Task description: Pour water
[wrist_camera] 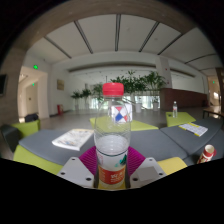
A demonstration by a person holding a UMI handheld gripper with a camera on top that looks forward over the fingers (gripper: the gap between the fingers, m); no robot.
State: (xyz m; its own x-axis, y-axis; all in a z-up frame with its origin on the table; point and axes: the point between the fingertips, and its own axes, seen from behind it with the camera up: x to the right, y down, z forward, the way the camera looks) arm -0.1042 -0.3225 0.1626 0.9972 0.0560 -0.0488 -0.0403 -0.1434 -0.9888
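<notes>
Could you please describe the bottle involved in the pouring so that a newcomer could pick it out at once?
Start from the grey table. Just ahead, between the gripper's fingers, stands the bottle, upright. It alone is clear plastic with a red cap and a red-and-blue label.

A clear plastic water bottle with a red screw cap (113, 125) is seen standing upright, cap still on. A white label with a red and blue logo is wrapped round its upper half, an orange band sits lower down. It's positioned right between the fingers, though actual contact can't be made out.
</notes>
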